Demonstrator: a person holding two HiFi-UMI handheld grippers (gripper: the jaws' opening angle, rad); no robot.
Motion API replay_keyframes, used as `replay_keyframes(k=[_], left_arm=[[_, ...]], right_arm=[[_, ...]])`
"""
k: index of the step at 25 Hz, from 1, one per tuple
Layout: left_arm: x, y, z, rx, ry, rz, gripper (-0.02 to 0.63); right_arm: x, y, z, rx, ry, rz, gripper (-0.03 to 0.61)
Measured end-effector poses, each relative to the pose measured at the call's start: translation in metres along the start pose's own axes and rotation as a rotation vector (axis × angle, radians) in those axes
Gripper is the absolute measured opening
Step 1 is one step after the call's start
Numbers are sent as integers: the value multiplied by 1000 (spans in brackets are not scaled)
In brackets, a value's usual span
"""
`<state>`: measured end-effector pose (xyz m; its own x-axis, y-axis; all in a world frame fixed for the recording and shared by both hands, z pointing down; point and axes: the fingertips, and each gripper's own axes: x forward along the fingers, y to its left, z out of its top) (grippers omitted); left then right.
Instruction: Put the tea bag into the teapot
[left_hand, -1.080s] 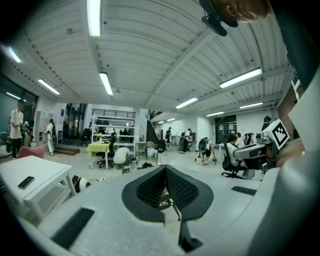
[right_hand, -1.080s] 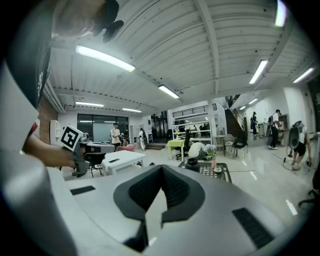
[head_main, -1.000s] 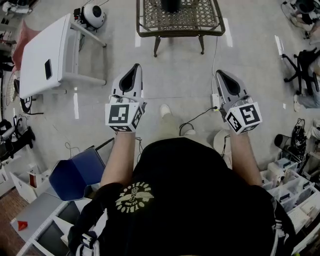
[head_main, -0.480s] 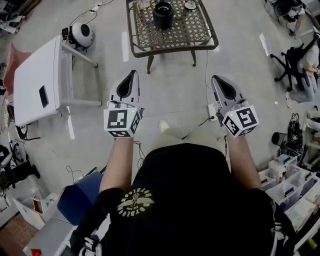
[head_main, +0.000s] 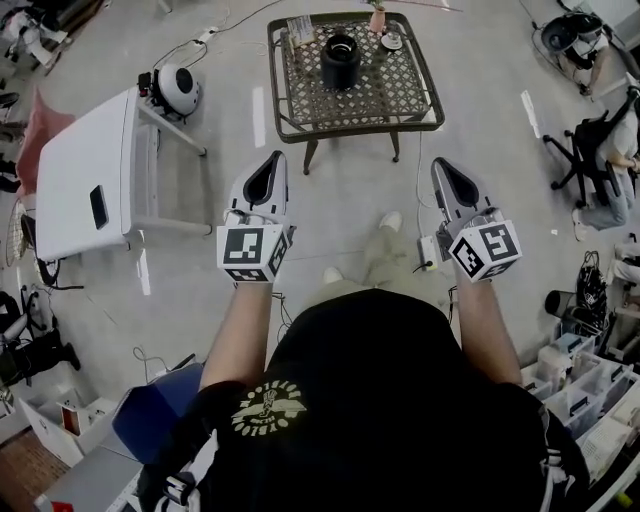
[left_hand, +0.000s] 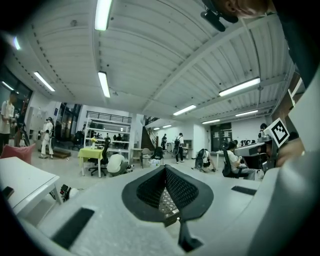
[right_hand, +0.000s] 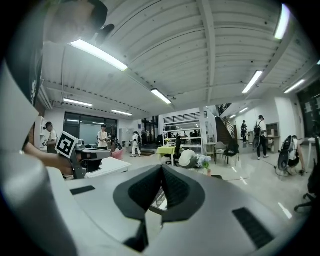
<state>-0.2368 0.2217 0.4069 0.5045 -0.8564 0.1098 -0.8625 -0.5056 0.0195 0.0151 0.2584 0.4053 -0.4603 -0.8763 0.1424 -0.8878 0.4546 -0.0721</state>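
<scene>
While the black teapot (head_main: 341, 60) stands on the lattice desk (head_main: 412, 98) at twelve o'clock in the head view, well apart from both grippers, step closer first; I cannot pick out the tea bag. Left gripper view: left tongs (left_hand: 165, 169) closed, empty. Right gripper view: right tongs (right_hand: 161, 167) closed on nothing; open one only at the bag.

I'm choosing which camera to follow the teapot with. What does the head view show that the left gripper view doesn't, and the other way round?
Only the head view: the black teapot, standing on a lattice table ahead of both grippers. Only the left gripper view: ceiling lights, people across the room and a yellow-green table. Both: the left gripper, shut and empty; the right gripper, of which the gripper view catches only the marker cube; and the white table.
</scene>
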Motion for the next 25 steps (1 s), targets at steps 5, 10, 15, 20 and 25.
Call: replay_keyframes(k=[5, 10, 15, 20, 25], left_arm=[[19, 9, 6, -50, -43, 9, -5], [47, 7, 13, -7, -27, 3, -5], [79, 9, 18, 3, -21, 9, -5], [111, 5, 22, 2, -18, 8, -5], [139, 7, 6, -15, 18, 5, -5]], right_arm=[[20, -7, 0, -4, -13, 36, 9], [34, -31, -2, 15, -24, 36, 9], [53, -61, -1, 34, -21, 33, 9], [67, -90, 3, 36, -15, 30, 9], [82, -110, -6, 47, 11, 29, 9]])
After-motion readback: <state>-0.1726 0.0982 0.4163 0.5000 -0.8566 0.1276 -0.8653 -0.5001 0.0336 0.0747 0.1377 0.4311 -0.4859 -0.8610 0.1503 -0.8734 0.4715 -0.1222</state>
